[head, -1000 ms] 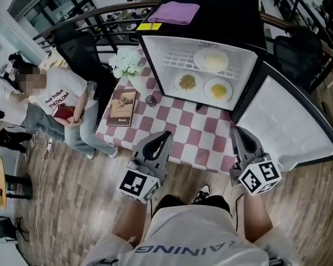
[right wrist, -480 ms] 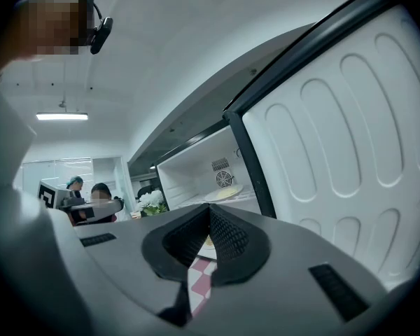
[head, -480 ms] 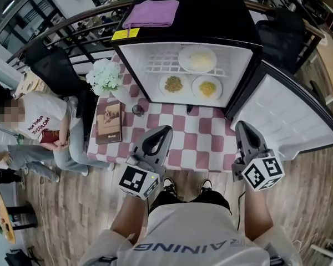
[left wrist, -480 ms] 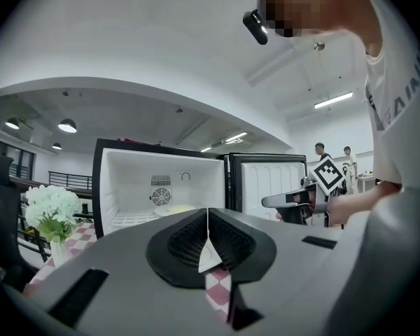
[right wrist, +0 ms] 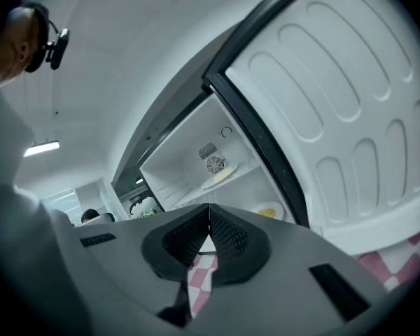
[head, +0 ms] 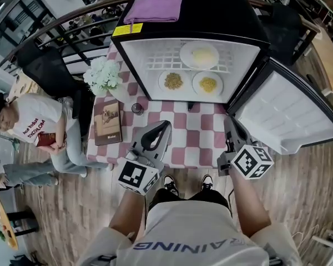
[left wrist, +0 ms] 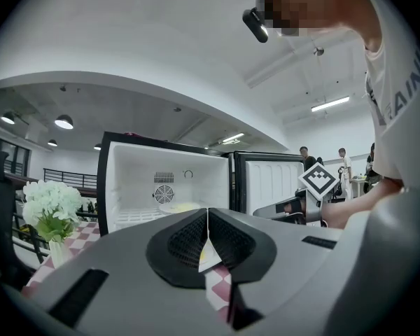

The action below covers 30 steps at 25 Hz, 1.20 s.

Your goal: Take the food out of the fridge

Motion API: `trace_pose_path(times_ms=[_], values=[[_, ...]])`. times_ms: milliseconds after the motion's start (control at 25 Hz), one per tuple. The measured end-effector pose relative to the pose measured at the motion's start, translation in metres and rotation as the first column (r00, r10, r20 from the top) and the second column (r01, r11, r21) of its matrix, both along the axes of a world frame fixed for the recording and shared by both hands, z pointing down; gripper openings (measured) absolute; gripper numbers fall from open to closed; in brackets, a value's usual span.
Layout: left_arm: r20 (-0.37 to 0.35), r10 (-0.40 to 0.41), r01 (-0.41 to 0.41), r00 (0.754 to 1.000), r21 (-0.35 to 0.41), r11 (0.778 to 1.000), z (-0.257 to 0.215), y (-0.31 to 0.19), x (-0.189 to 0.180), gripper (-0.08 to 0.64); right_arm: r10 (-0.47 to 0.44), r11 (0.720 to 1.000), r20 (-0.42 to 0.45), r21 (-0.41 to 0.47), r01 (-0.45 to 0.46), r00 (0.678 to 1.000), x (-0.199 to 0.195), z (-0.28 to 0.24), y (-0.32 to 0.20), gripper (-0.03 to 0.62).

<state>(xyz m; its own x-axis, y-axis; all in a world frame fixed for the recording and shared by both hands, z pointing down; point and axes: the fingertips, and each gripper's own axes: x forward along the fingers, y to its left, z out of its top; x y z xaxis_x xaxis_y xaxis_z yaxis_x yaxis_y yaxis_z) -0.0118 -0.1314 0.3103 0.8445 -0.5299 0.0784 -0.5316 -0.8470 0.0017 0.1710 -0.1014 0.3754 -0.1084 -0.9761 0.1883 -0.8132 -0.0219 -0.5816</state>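
The black fridge stands open on the checked table. A plate of pale food sits on its wire shelf. Below it lie a plate of brown-green food and a plate of yellow food. My left gripper and right gripper hover over the table's near edge, short of the fridge, both shut and empty. In the left gripper view the jaws meet in front of the fridge. The right gripper view shows its jaws closed, with the shelf plate and the yellow plate beyond them.
The fridge door swings out to the right, beside my right gripper. A purple cloth lies on the fridge top. White flowers, a book and a small cup stand at the table's left. A person sits left of the table.
Both grippers have come closer to the table and the fridge. The right gripper has shifted left and rolled, so its marker cube now sits tilted. Both stay shut.
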Motion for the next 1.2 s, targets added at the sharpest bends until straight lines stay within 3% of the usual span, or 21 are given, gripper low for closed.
trace_pose_path(times_ms=[240, 360, 480, 640, 800, 1040, 1200], values=[[0.021, -0.025, 0.025, 0.999, -0.034, 0.999, 0.018, -0.004, -0.006, 0.014, 0.044, 0.996, 0.209, -0.081, -0.027, 0.977, -0.021, 0.05, -0.031, 0.025], [0.029, -0.027, 0.028, 0.999, -0.045, 0.999, 0.026, -0.01, -0.01, 0.014, 0.108, 0.991, 0.305, -0.11, -0.078, 0.946, -0.021, 0.07, -0.051, 0.093], [0.034, -0.033, 0.035, 0.999, -0.057, 0.998, 0.037, -0.018, -0.017, 0.014, 0.181, 0.98, 0.396, -0.145, -0.133, 0.9, -0.017, 0.098, -0.069, 0.103], [0.04, -0.036, 0.039, 0.999, -0.063, 0.997, 0.053, -0.033, -0.021, 0.014, 0.266, 0.962, 0.456, -0.185, -0.202, 0.849, -0.003, 0.134, -0.086, 0.104], [0.046, -0.029, 0.032, 0.999, -0.076, 0.997, 0.065, -0.046, -0.024, 0.014, 0.358, 0.933, 0.534, -0.232, -0.274, 0.766, 0.006, 0.166, -0.104, 0.103], [0.066, -0.017, 0.023, 0.998, -0.089, 0.996, 0.081, -0.06, -0.029, 0.014, 0.472, 0.881, 0.597, -0.298, -0.367, 0.649, 0.023, 0.201, -0.131, 0.103], [0.073, -0.015, 0.021, 0.997, -0.087, 0.996, 0.085, -0.069, -0.032, 0.014, 0.523, 0.851, 0.616, -0.333, -0.407, 0.589, 0.037, 0.216, -0.142, 0.103]])
